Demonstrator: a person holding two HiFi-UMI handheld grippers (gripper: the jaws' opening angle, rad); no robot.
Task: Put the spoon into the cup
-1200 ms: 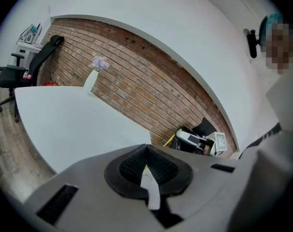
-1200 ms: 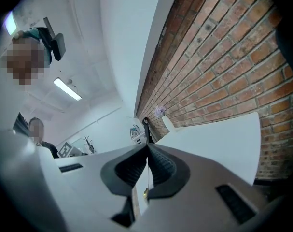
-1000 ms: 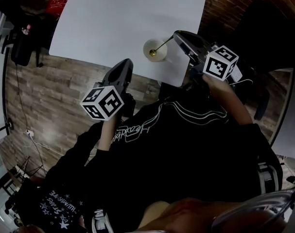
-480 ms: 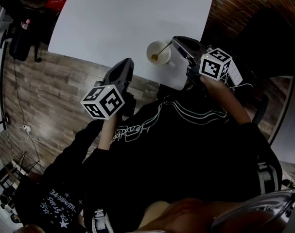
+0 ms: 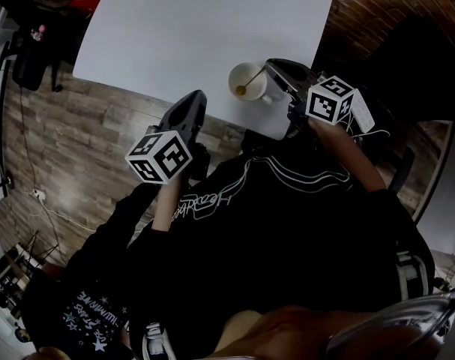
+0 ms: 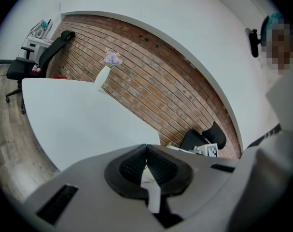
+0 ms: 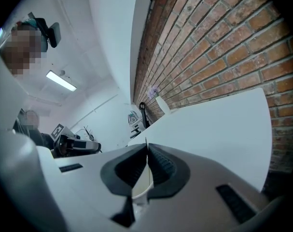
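**Spoon reaches cup at the worktop's corner**

A person's right tongs, pressed together on the end of the spoon's handle, hold it with its bowl already inside the white cup. The cup stands on the white worktop, close to its near right corner. The handle slants up out of the cup and across the rim to the tongs. The left tongs hang just off the worktop's near edge, their pads closed on nothing.

The placement looks almost done, and what seems left is the release. It would go best if the spoon's bowl settled on the cup's bottom and the handle leaned on the rim before the right tongs part. That way the spoon should neither drop nor flick out. Backing away along the line of the handle should keep the tongs from nudging a cup that sits so near the edge.

The right hand reaches forward from the body over the near right corner. Its tongs point at the cup, tipped a little below level, and the marker cube rides on top. The left forearm is bent in front of the torso, its tongs aimed towards the near edge above the wooden floor.
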